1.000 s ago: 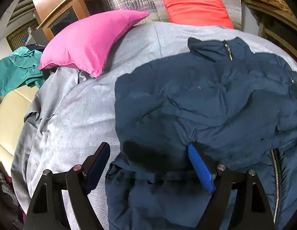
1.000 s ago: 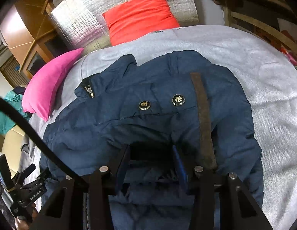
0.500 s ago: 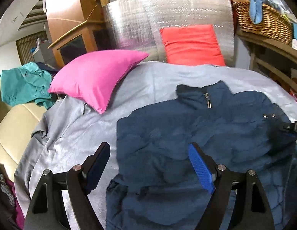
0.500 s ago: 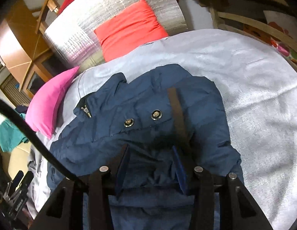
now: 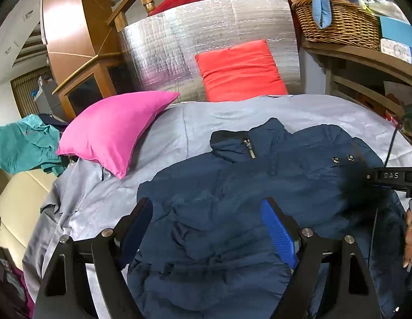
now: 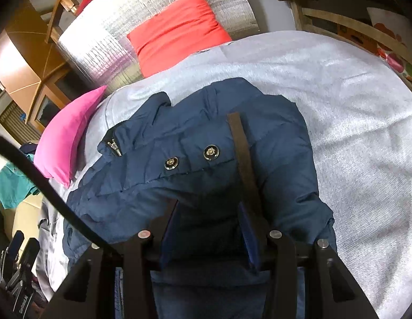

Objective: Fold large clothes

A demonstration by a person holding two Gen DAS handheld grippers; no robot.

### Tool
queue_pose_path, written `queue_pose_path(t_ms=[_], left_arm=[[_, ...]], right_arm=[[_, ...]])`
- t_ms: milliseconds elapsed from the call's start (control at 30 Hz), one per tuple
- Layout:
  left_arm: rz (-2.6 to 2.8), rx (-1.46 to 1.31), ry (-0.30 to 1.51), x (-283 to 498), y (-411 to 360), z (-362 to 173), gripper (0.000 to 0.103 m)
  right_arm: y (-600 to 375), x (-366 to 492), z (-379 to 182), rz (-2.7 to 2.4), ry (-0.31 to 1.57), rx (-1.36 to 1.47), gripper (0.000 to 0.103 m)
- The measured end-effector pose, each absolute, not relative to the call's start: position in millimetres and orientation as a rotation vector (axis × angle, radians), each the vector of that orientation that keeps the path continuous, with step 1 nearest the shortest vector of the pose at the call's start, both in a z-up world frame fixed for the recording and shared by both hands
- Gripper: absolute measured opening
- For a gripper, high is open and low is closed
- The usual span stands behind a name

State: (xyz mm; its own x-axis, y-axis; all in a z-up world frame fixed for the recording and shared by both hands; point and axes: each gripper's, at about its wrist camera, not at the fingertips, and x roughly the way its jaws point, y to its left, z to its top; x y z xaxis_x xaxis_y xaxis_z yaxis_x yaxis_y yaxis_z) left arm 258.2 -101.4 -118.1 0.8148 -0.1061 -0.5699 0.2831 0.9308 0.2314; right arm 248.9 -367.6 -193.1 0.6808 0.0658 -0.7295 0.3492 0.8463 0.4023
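A navy puffer jacket point(image 5: 232, 186) lies on the grey sheet point(image 5: 179, 122), collar and zip toward the far side. Two metal snaps point(image 6: 191, 158) and a brown strip point(image 6: 243, 159) show on its folded-over part. My left gripper point(image 5: 206, 207) hovers open above the jacket's near left part, with nothing between its blue pads. My right gripper point(image 6: 209, 212) is shut on a thick bunch of the jacket point(image 6: 206, 133) near its right side, and fabric fills the gap between the pads. In the left wrist view its black body and a hand point(image 5: 409, 239) sit at the right edge.
A pink pillow point(image 5: 113, 130) lies at the sheet's left, and a red pillow point(image 5: 240, 71) leans on a silver foil panel point(image 5: 179, 40) at the back. A wicker basket point(image 5: 338, 21) stands on a wooden shelf at right. A teal garment point(image 5: 22, 143) lies on a beige sofa at left.
My left gripper has risen and drawn back from the jacket, still open, so more of the room shows. The right gripper keeps its hold and has hardly moved.
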Motion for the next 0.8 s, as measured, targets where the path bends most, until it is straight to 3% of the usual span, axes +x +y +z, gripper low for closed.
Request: queue_pose_path(t_ms=[800], left_arm=[[-0.273,0.372,0.559,248,-129,-119,0.084]], right_arm=[[-375,246,-193,-0.123,0.824,0.595,0.05]])
